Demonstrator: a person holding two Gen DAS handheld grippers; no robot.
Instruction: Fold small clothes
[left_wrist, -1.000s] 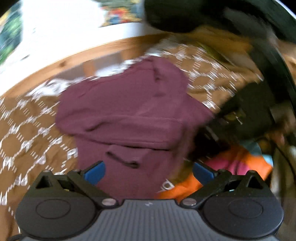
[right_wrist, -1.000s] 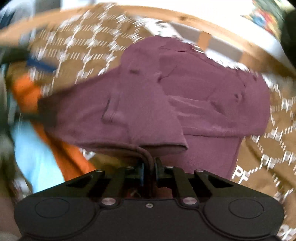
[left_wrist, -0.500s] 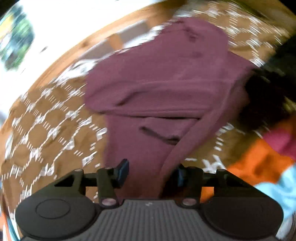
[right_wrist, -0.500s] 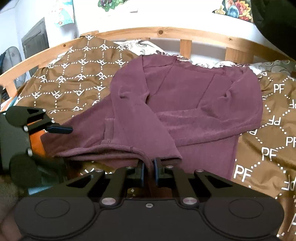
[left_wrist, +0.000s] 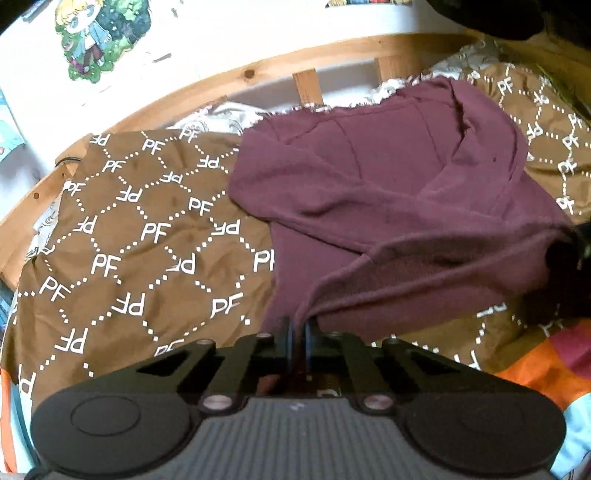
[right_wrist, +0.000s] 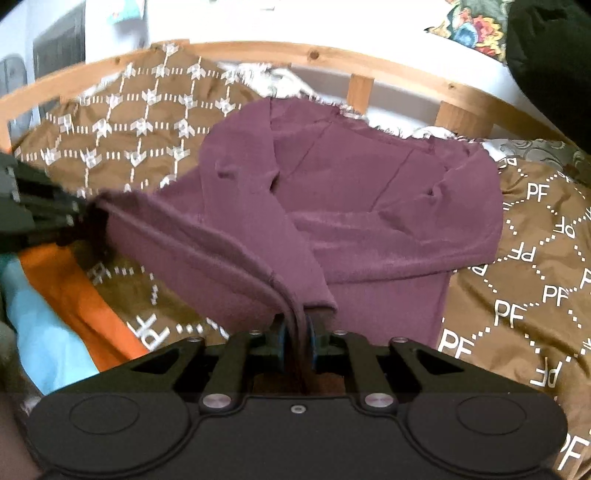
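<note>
From the left wrist view, you are holding the left tool (left_wrist: 298, 334) pressed together on the near hem corner of the maroon sweater (left_wrist: 388, 192). The one sweater is lying just ahead of this tool on the brown patterned bedspread (left_wrist: 140, 236), and its body is running away from the tool toward the wooden bed rail (left_wrist: 236, 79). The hem is stretching from the tool to the right, where the dark shape of the right tool (left_wrist: 569, 258) is standing at the other corner.

From the right wrist view, the right tool (right_wrist: 295, 330) is having a fold of the hem between its pads, and its jaws are opening a little; the cloth is touching both blue pads. The left tool (right_wrist: 77, 218) is showing at the left, gripping the far corner. So the long axis of the hem is lying across, between your two tools, and both are equally near to it. I judge the coming move is carrying this edge forward toward the neckline. I am counting one sweater, two tools, one bedspread, and orange and blue cloth (right_wrist: 55, 317) beside.
</note>
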